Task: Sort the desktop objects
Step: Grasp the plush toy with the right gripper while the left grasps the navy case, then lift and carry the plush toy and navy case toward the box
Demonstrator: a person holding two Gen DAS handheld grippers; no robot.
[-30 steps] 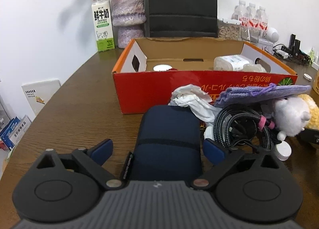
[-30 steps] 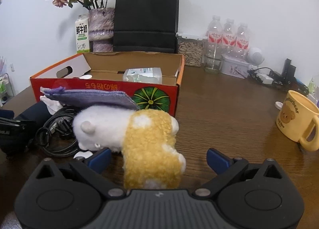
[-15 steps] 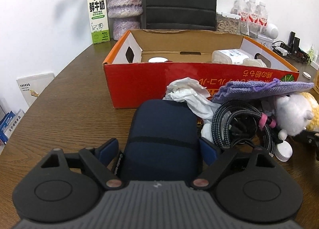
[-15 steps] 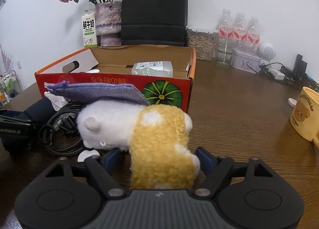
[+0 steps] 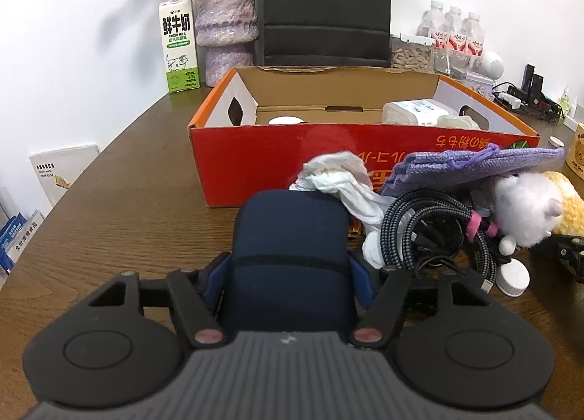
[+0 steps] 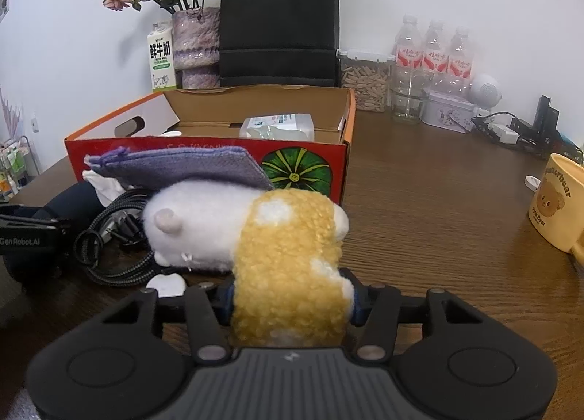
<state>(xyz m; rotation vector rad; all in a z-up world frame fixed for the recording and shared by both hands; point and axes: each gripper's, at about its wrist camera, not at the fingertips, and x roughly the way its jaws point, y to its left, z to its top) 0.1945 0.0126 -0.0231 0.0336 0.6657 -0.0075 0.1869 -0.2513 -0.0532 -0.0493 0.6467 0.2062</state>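
We're closing the left gripper (image 5: 290, 283) across the navy case (image 5: 290, 255) on the table before the red box (image 5: 328, 160): semi-stiff, probably light. Right gripper (image 6: 292, 301) is closing around the plush toy (image 6: 255, 230)'s yellow rear: soft, compressible, so we're gripping mid-body.

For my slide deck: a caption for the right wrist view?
Right gripper closing on a yellow-and-white plush toy before the red box.

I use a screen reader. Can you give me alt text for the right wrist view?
The right tool is closing on a yellow-and-white plush toy lying on a brown table. Behind it stands an open red cardboard box; a yellow mug sits far right.
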